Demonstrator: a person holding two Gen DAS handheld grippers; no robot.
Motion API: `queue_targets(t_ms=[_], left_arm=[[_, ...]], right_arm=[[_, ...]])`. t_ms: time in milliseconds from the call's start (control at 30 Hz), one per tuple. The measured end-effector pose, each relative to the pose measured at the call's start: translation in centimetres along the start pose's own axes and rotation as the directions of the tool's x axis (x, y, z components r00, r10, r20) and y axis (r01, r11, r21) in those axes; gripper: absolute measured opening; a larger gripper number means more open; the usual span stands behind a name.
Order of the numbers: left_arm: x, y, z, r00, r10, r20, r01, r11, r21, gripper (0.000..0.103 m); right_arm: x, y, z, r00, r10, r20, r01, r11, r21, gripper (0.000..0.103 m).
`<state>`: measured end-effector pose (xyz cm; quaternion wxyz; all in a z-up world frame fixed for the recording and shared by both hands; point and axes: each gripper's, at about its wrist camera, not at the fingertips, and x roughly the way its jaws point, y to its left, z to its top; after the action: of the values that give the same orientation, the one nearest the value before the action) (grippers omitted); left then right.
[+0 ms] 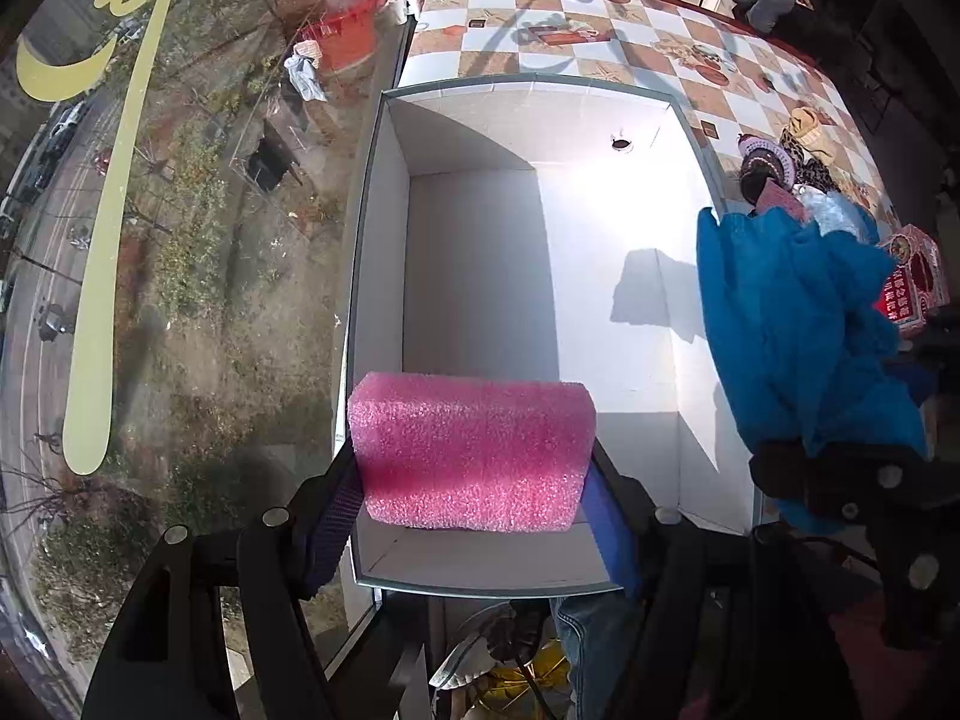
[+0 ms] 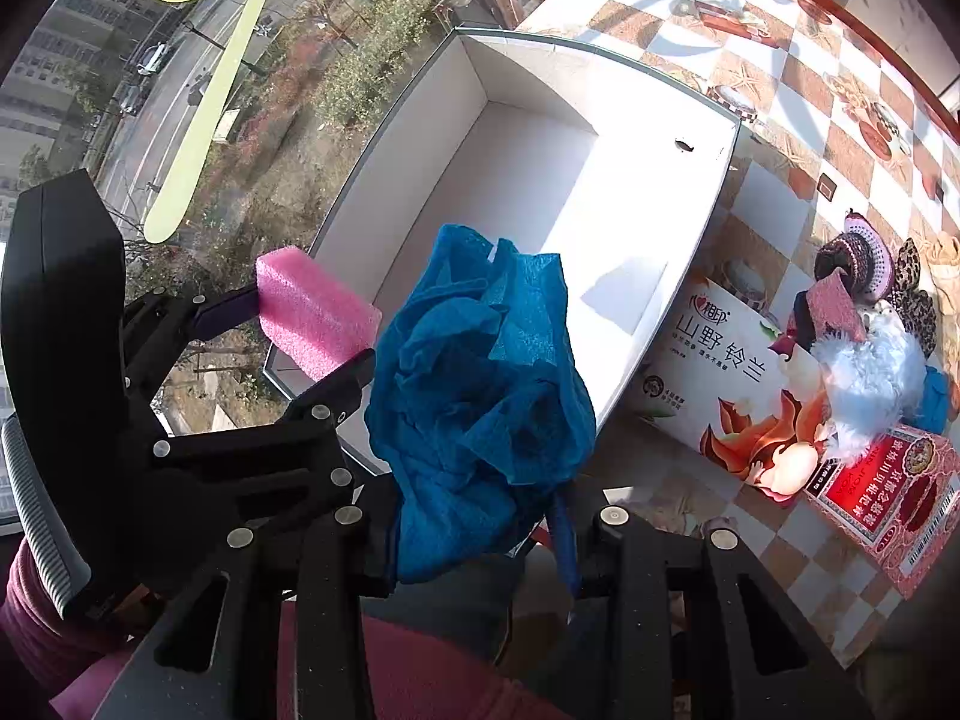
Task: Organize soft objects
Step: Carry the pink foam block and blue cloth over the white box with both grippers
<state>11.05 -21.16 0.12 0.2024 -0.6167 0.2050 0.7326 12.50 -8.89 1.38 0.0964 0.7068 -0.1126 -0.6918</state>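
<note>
My left gripper [image 1: 474, 480] is shut on a pink foam block [image 1: 474, 450] and holds it over the near end of a large white open box [image 1: 600, 114]. My right gripper [image 2: 480, 516] is shut on a crumpled blue cloth [image 2: 480, 378] and holds it above the box's near right rim [image 2: 702, 240]. The blue cloth [image 1: 798, 324] also shows at the right of the left wrist view. The pink foam [image 2: 312, 312] and left gripper [image 2: 288, 342] show at the left of the right wrist view. The box interior holds nothing.
The box sits on a checkered tablecloth [image 1: 540, 36] beside a window [image 1: 150, 240]. A pile of soft items [image 2: 870, 324], knitted, leopard-print and fluffy white, lies right of the box. A printed carton [image 2: 738, 396] and a red packet [image 2: 888, 498] lie near it. A red basin [image 1: 342, 18] stands far back.
</note>
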Motion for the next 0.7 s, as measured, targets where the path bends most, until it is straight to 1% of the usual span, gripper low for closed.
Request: queue_targets(t_ms=[700], left_arm=[[0.93, 0.43, 0.43, 1.0, -0.008, -0.026, 0.008, 1.0, 0.017, 0.072]], right_arm=[[0.67, 0.11, 0.43, 1.0, 0.005, -0.023, -0.005, 1.0, -0.002, 0.038]])
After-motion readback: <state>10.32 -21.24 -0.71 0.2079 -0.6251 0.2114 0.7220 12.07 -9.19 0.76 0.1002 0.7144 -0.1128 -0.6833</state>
